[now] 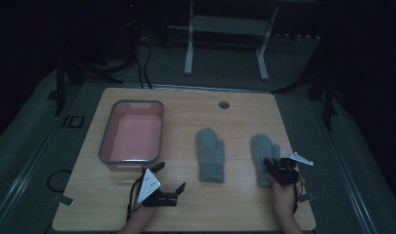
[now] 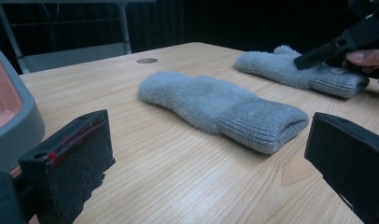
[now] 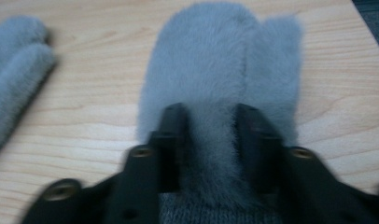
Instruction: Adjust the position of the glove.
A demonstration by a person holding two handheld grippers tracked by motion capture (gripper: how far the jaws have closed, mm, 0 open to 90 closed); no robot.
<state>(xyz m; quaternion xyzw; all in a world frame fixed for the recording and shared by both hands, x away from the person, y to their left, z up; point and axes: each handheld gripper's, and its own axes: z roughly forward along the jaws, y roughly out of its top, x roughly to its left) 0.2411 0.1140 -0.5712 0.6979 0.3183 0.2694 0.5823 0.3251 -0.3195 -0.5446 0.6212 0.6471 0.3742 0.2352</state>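
Note:
Two grey fuzzy mittens lie flat on the wooden table, cuffs toward me. The left mitten point(image 1: 209, 156) point(image 2: 215, 105) point(image 3: 15, 70) is near the middle and nothing touches it. Over the cuff end of the right mitten point(image 1: 261, 148) point(image 2: 290, 67) point(image 3: 215, 56) my right gripper point(image 1: 271, 163) point(image 3: 211, 121) points down. Its jaws stand apart, set into the fur with a strip of it between them. My left gripper point(image 1: 170, 176) point(image 2: 206, 135) rests low near the front edge with its jaws wide apart. It holds nothing and faces the left mitten's cuff.
A grey bin point(image 1: 132, 103) point(image 2: 19, 116) with a pink inside stands at the table's left, just beyond my left gripper. A round cable hole point(image 1: 224, 105) sits near the far edge. Bare wood point(image 1: 225, 204) lies in front of the mittens. The room around the table is dark.

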